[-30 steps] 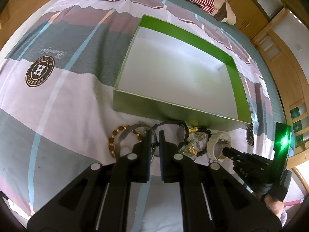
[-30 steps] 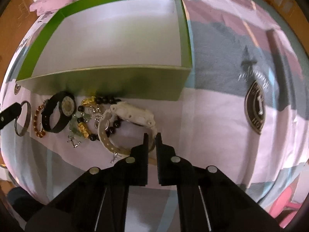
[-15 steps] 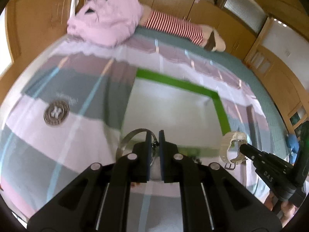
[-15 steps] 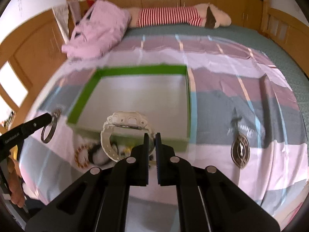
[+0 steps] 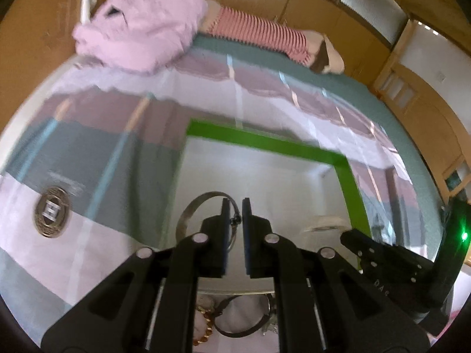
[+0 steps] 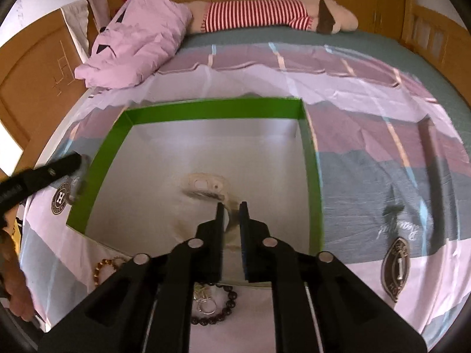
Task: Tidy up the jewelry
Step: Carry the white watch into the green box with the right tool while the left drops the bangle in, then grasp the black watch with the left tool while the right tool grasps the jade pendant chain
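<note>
Green-walled box [image 6: 206,111] sat right under both grippers: left gripper [image 5: 234,206] pinched the silver bangle [image 5: 194,209], right gripper [image 6: 229,209] clamped the cream watch [image 6: 203,186]. I'd lower both before letting go.

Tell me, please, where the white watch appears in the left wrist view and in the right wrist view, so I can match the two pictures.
Left wrist view: the white watch is a blurred pale shape at lower right, just ahead of the right gripper's tip, over the box floor.
Right wrist view: the watch sits at centre, its strap pinched by the right gripper.
Shared landmark: the green box.
</note>
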Demonstrator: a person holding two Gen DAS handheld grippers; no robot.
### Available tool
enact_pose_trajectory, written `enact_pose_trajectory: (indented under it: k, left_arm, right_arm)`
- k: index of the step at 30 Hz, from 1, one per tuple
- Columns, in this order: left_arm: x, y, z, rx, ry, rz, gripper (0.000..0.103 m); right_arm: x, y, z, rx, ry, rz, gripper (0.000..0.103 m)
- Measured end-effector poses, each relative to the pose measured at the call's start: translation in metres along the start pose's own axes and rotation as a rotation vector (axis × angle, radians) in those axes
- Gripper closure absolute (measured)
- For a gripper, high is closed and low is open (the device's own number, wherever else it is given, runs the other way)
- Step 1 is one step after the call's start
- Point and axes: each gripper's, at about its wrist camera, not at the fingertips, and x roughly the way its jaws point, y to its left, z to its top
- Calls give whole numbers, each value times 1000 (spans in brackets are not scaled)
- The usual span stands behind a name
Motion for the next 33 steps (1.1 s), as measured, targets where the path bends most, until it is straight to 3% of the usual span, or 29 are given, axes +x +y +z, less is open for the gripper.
enact_pose_trajectory:
  k: [1, 2, 3, 8, 12, 14, 16, 20, 26, 30, 33]
  left_arm:
    - [4, 1, -2, -1, 3, 11, 85]
    - [6, 3, -4, -4, 6, 25, 73]
    - [6, 4, -5, -10, 8, 32, 71]
    - [-17, 5, -18, 5, 61, 22, 71]
    - [-28, 3, -38, 31, 141, 0, 71]
    - [-23, -1, -48, 46, 205, -41, 71]
    - [-9, -7, -58, 80, 253, -12, 68]
    - [25, -2, -66, 53, 321, 39, 68]
    - [47, 20, -50, -57, 266, 98, 68]
    - [35, 14, -61, -38, 306, 73, 59]
    - [28, 2, -76, 19, 331, 77, 57]
  right_arm:
    - [-3, 0, 0, 7, -5, 6, 78]
    - [-9, 0, 0, 14, -18, 15, 69]
    - [-15, 0, 0, 21, -27, 29, 67]
    - [-37, -4, -16, 12, 55, 134, 67]
    - [-20, -2, -39, -26, 252, 224, 67]
    - [-8, -2, -44, -41, 265, 157, 67]
    - [4, -6, -43, -28, 258, 91, 67]
    - [19, -11, -35, 56, 253, 112, 67]
    - [12, -16, -22, 78, 107, 48, 67]
    - [10, -17, -38, 63, 228, 51, 67]
    - [14, -12, -54, -8, 304, 3, 67]
